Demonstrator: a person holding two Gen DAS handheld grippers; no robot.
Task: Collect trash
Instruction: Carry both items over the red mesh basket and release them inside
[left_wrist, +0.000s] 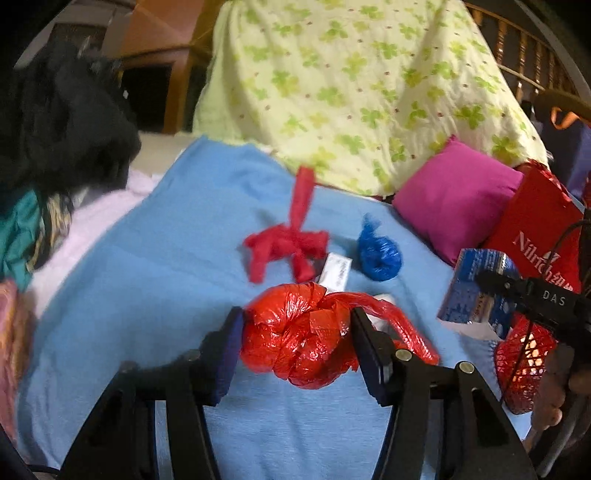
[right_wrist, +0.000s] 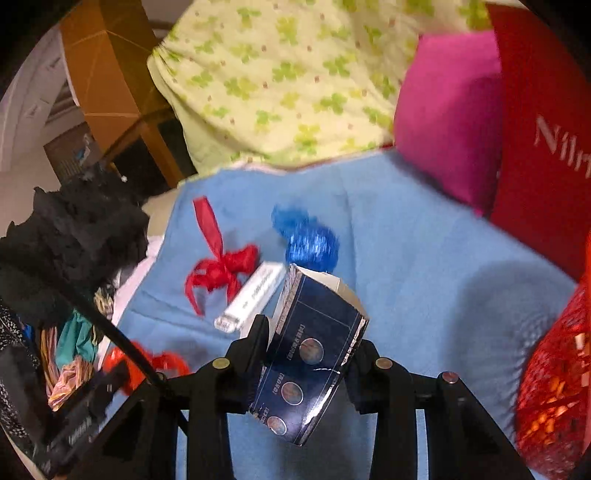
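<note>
Looking along the left wrist view, the left gripper (left_wrist: 295, 332) is clenched on a crumpled red plastic bag (left_wrist: 299, 339), one finger pressed against each side, the bag sitting over a blue blanket (left_wrist: 147, 258). Beyond it on the blanket lie a red knotted strip (left_wrist: 288, 243), a white slim box (left_wrist: 336, 271) and a blue bag wad (left_wrist: 380, 254), the white box between the other two. At right, the right gripper (left_wrist: 491, 284) carries a dark blue carton (left_wrist: 476, 295) above the blanket. A magenta cushion (left_wrist: 454, 199), a red paper bag (left_wrist: 535, 236) and a red mesh bag (left_wrist: 524, 362) stand along the right edge. A green-patterned quilt (left_wrist: 351, 92) is heaped behind; dark clothing (left_wrist: 62, 122) is piled at left.

In the right wrist view, the right gripper (right_wrist: 306, 354) is grasping the dark blue carton (right_wrist: 314, 350), tilted, its open end facing away. The red knotted strip (right_wrist: 221, 266), white slim box (right_wrist: 255, 295) and blue bag wad (right_wrist: 310, 240) lie ahead on the blue blanket (right_wrist: 424, 277). The crumpled red plastic bag (right_wrist: 147, 362) shows partly at lower left, blurred. The red mesh bag (right_wrist: 554, 387) sits at far right.
</note>
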